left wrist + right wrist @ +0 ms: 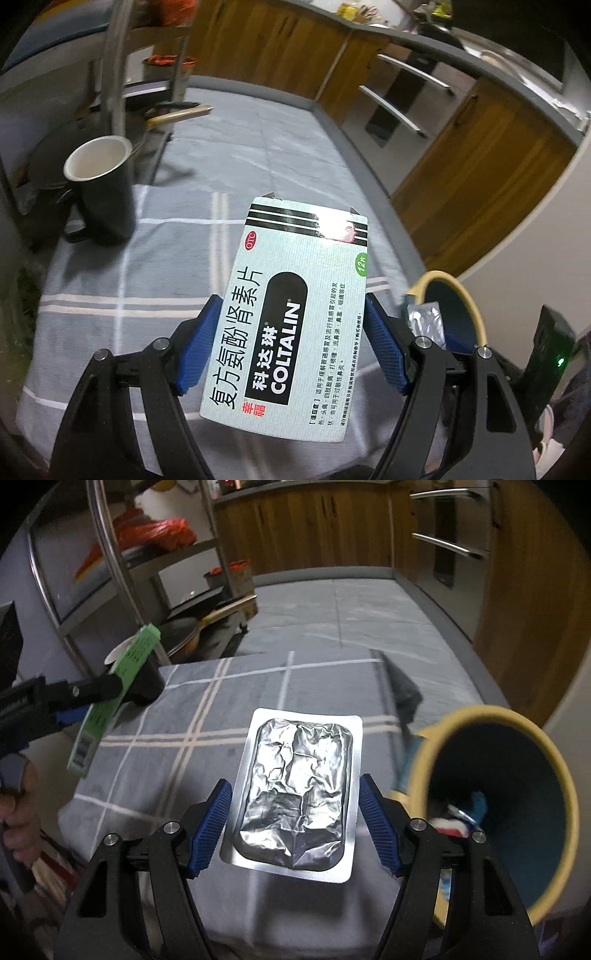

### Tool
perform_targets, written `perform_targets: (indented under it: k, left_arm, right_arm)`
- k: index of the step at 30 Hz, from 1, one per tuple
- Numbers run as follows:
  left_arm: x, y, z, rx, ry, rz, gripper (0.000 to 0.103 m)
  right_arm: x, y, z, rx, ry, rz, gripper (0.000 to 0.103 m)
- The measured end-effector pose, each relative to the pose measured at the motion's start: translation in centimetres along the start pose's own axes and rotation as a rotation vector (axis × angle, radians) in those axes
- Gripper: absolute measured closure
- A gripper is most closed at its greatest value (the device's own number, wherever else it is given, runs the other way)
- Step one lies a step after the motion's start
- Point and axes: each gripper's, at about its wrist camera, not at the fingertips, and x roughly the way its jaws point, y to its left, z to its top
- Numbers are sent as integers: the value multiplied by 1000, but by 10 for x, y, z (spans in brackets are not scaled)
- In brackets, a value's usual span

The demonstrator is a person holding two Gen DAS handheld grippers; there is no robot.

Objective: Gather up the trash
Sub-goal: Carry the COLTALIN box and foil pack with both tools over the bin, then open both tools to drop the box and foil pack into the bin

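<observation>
My left gripper (291,306) is shut on a pale green Coltalin medicine box (303,251), its blue pads pressing both long edges above the table. The right wrist view shows that box edge-on (110,698) at the left. My right gripper (294,783) is shut on a crumpled silver foil blister pack (299,746), held flat over the cloth; the pack also shows at the right (424,321). A yellow-rimmed bin with a dark blue inside (498,812) stands tilted just right of the right gripper, with wrappers in it. It peeks in at the right (458,317).
A grey plaid cloth (110,295) covers the table. A black paper cup with a white inside (103,192) stands at its far left. Behind are a metal rack (110,554), wooden cabinets (480,184) and grey floor (351,609). A hand (18,812) grips the left tool.
</observation>
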Motion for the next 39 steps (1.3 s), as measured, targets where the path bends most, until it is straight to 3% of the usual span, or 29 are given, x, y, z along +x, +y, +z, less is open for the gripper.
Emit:
perform_targets:
  k: [5,19,31,39]
  left_arm:
    - [0,-41,-4,51,-1,-47,29]
    - [41,-151,-26,197,87,-150,28]
    - [101,-221,-50,286,196,-198,28]
    - [137,-235,-58,340,248,-196,28]
  right_arm:
    - [-29,-24,-15,43,-42,-15,32]
    - [-83,-110,-43,205,-151,-85,32]
    - [-92,-170,-68,358,-156,-99,32]
    - [-77,-186,-68,436,-141,-62,32]
